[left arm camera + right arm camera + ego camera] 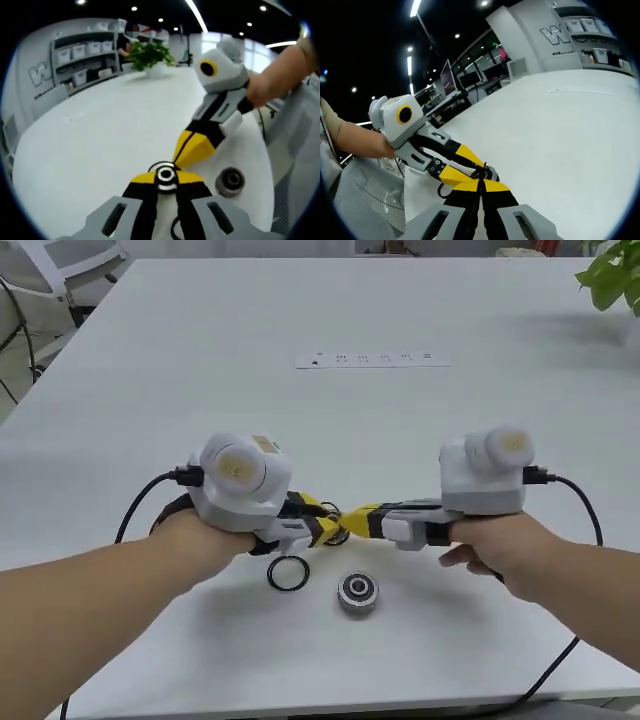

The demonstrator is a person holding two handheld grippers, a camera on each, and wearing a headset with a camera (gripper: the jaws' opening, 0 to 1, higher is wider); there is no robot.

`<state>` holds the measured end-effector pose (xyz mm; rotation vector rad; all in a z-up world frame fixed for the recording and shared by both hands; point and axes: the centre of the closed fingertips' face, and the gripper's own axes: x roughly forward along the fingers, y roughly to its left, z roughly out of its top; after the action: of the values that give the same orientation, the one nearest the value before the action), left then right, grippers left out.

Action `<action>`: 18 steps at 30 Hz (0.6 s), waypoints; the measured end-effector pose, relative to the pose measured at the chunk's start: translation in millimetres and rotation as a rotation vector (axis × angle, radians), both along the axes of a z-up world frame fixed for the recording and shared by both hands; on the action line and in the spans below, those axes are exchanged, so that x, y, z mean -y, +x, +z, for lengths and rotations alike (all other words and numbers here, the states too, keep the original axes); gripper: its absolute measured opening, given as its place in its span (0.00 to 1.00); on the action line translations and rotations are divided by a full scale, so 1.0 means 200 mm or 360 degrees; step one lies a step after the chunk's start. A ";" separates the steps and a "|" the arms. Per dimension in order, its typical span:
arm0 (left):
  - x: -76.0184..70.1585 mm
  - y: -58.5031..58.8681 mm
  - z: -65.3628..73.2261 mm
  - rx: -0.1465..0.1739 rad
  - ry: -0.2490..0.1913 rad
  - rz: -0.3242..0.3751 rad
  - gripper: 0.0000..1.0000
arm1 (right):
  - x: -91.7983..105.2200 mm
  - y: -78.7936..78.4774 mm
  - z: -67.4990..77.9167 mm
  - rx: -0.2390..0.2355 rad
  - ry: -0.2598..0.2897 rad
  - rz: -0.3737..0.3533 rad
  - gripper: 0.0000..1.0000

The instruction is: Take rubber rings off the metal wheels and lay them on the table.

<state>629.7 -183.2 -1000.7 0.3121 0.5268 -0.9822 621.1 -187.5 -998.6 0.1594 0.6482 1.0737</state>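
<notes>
White bench, yellow-and-black jaws, black rubber.
The table (pixel 200 390) is plain white. The left gripper (pixel 325 531) and the right gripper (pixel 357 523) both have white-and-grey bodies, with yellow jaw ends striped in black. The loose ring (pixel 288 573) is black. The loose wheel (pixel 358 592) is silver with a dark middle. The held wheel (pixel 166 178) shows silver and black circles. The plant (pixel 612 275) is green.
</notes>
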 end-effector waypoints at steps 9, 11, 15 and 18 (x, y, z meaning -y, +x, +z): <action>0.00 -0.01 0.00 0.0001 0.0012 -0.0031 0.15 | 0.01 0.00 0.00 -0.0012 0.0010 -0.0007 0.00; 0.00 -0.01 0.00 -0.0002 0.0011 -0.0039 0.19 | 0.01 0.00 0.00 -0.0009 0.0007 -0.0006 0.00; -0.01 -0.02 0.01 -0.0005 0.0016 -0.0053 0.20 | 0.00 0.00 0.01 -0.0008 0.0010 -0.0004 0.00; -0.01 -0.02 0.03 -0.0007 -0.0004 -0.0051 0.21 | -0.01 -0.01 0.01 -0.0007 0.0012 -0.0004 0.00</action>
<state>625.5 -181.5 -995.5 0.3172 0.5260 -1.0147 619.5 -186.4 -996.1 0.1695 0.6479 1.0736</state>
